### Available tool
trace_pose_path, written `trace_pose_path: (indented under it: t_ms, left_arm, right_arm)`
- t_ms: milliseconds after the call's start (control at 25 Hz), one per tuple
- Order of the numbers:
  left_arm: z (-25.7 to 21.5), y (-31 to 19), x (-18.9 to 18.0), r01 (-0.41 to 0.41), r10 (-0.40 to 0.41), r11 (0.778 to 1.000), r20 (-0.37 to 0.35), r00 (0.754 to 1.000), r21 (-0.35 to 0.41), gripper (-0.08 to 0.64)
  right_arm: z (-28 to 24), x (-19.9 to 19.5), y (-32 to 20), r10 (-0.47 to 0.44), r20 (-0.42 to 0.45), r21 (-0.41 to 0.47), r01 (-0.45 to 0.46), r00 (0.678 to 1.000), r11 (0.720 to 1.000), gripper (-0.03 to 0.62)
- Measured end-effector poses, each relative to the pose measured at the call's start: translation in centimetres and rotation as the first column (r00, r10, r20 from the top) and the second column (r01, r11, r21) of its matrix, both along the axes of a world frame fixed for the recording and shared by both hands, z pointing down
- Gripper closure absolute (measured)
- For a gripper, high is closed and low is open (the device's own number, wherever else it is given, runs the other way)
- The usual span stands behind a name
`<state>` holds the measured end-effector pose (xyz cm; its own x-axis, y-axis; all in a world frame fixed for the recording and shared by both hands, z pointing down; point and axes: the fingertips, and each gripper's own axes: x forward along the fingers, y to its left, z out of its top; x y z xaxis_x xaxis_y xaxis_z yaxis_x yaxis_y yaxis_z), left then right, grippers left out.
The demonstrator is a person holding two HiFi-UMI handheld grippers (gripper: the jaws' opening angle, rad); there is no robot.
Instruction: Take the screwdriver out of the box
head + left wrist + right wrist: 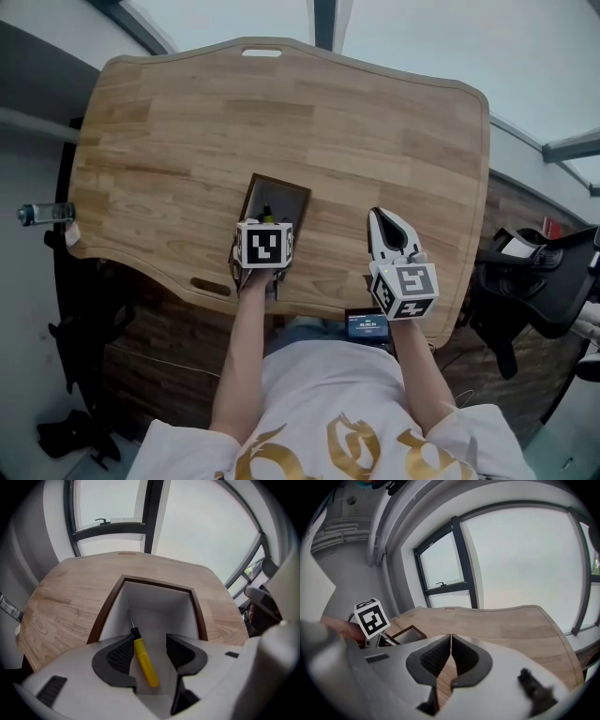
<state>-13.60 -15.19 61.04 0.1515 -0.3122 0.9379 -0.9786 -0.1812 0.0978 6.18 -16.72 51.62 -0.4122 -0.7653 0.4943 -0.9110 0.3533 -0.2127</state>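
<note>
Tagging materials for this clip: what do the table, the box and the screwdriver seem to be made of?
Table: light wood, matte, with visible grain and joined strips.
Box: dark brown rim, smooth white inner walls; probably cardboard or thin board, hard to tell.
Screwdriver: shiny yellow handle, likely plastic; thin dark shaft, presumably metal.

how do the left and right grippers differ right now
The left gripper's jaws stand apart with the yellow screwdriver between them, not gripped; the right gripper's jaws are together and empty. The left gripper points down into the box; the right gripper hovers over bare table beside the box. Both are white with dark ribbed pads.
</note>
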Motion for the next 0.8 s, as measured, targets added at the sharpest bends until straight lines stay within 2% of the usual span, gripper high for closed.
trace_pose_path:
  t_ms: [240, 440, 640, 800]
  left_arm:
    - [1.2, 0.2, 0.1, 0.004, -0.003, 0.998, 0.010, 1.000, -0.060, 0.335]
    - [1.7, 0.2, -0.2, 0.018, -0.014, 0.997, 0.053, 0.998, -0.077, 0.357]
    - [2.3, 0.3, -0.4, 0.000, 0.010, 0.996, 0.113, 0.993, -0.086, 0.358]
    - [2.3, 0.4, -0.5, -0.005, 0.017, 0.996, 0.122, 0.992, -0.094, 0.358]
  right_arm:
    - [0.7, -0.1, -1.1, -0.012, 0.006, -0.016, 0.012, 1.000, 1.000, 0.560]
    - [1.2, -0.2, -1.6, -0.021, 0.007, -0.028, 0.021, 1.000, 0.999, 0.559]
    - [2.0, -0.6, -1.7, -0.030, 0.016, -0.044, 0.031, 0.999, 0.999, 0.560]
    - [2.2, -1.0, -1.9, -0.039, 0.022, -0.047, 0.040, 0.999, 0.998, 0.560]
